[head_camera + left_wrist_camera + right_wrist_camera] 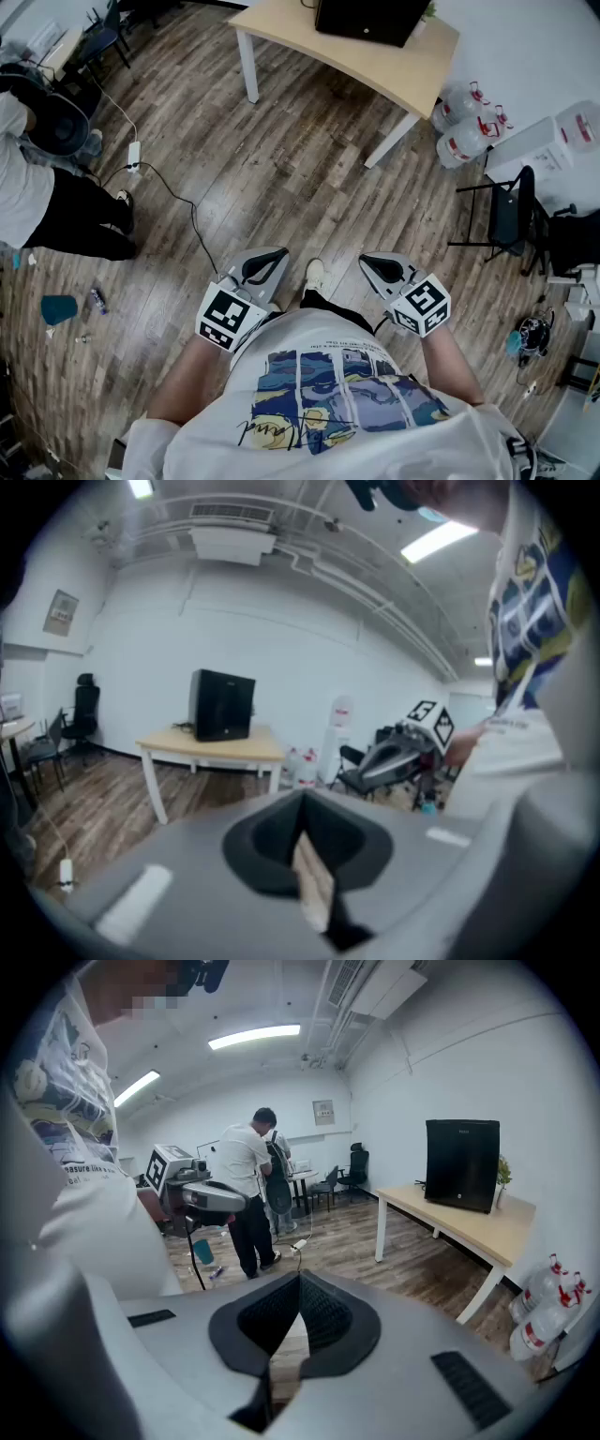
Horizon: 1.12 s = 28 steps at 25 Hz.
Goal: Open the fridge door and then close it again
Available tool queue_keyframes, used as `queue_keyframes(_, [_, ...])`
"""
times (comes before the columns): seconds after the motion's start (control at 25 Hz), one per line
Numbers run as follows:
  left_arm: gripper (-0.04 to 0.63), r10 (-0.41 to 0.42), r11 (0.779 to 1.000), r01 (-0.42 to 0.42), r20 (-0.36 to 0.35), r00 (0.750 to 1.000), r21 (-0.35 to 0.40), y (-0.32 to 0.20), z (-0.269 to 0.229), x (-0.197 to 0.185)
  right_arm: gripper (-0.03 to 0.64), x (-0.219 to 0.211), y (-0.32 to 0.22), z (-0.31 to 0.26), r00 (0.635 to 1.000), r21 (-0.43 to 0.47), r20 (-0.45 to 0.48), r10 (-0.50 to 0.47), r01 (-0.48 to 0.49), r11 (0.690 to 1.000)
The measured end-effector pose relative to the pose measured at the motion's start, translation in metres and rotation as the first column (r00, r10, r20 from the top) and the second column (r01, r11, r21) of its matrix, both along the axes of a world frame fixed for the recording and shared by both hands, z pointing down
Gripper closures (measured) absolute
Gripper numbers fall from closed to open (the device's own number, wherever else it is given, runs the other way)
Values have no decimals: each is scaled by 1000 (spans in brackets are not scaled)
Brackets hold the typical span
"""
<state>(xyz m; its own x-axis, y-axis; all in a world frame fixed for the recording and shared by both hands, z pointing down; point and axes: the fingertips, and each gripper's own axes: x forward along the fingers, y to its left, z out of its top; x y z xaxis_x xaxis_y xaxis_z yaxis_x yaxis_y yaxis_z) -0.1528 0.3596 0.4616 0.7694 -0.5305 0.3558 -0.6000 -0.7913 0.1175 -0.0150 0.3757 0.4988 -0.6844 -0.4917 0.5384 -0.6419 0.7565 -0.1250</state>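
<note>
step: approach | fridge on tabletop, door looks shut, well apart from both claws | left claw together, empty | right claw together, empty | do: walk close, part one claw, grip door edge squarely

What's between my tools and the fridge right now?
Head view: only bare wood floor from the left tool and right tool up to the table that the fridge sits on. A cable runs off to the left.
</note>
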Motion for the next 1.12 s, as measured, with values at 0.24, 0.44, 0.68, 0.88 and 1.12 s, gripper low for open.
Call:
queue_keyframes(0.24, [589, -36, 996, 26, -112, 993, -88, -70, -25, 58, 606, 47, -72, -9, 999, 26, 14, -51, 50, 998])
queue_keyframes(0.44, [589, -51, 995, 40, -117, 992, -89, -128, -28, 93, 606, 85, -120, -7, 999, 28, 15, -43, 43, 999])
queue_keyframes(0.68, [588, -53, 990, 39, -101, 993, -135, -188, -20, 92, 603, 96, -178, 4, 998, -29, 35, -43, 44, 999])
queue_keyframes(0.88, [588, -21, 991, 5, -120, 993, -137, -252, -6, 86, 545, 99, -251, 7, 997, -22, -37, -64, 63, 998])
queue_keyframes(1.12, [586, 13, 995, -28, -164, 986, -94, -336, -25, 64, 547, 93, -361, -22, 979, 17, -174, -106, 111, 994])
